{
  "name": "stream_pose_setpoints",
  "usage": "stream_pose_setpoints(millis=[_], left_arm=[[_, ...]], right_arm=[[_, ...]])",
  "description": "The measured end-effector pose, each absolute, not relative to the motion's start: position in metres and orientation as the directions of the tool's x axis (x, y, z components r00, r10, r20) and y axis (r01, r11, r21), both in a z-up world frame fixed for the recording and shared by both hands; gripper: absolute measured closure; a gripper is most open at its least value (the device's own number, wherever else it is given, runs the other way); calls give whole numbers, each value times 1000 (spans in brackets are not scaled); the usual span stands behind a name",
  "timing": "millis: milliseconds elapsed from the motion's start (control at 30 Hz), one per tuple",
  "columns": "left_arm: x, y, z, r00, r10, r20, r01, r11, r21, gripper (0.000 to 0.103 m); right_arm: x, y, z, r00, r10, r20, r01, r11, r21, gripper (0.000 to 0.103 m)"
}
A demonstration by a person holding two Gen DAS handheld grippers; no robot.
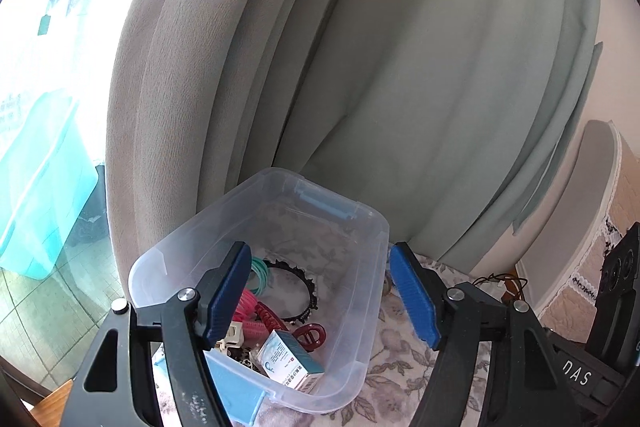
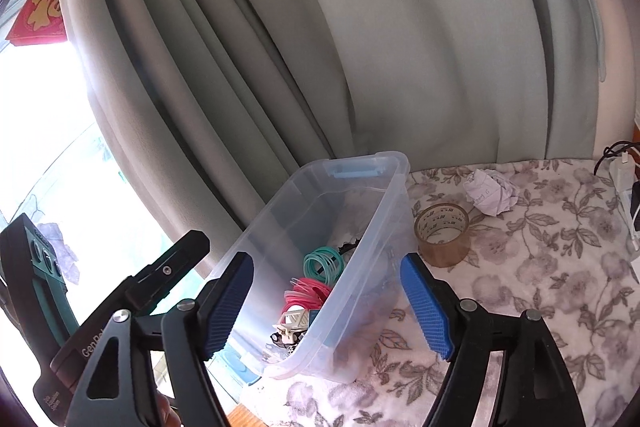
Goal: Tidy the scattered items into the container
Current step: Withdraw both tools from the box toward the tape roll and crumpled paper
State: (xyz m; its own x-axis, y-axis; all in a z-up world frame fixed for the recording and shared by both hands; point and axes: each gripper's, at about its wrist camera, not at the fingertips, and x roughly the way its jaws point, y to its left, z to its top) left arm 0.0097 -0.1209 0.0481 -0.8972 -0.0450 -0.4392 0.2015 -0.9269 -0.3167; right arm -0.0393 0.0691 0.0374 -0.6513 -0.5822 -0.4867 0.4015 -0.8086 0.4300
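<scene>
Both the left claw point(image 1: 316, 291) and right claw point(image 2: 328, 303) gape wide, empty, over the container point(image 2: 394, 187); reaching for the tape roll point(image 2: 442, 233), a finger could knock its wall

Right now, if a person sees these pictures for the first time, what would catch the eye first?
Probably the clear plastic bin in the middle, on the floral cloth, with bright pink hair ties and teal hair ties inside. Next, the tape roll and the crumpled paper on the cloth to its right, outside it.
</scene>
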Motion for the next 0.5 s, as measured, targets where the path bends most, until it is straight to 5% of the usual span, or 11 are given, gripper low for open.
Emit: stream_pose_setpoints(millis=[500], left_arm=[[15,-35,69,-912,-15,-410,101,-977,-189,30]], right_arm=[[-9,151,57,-761,-524,-382,332,-821,464,16]])
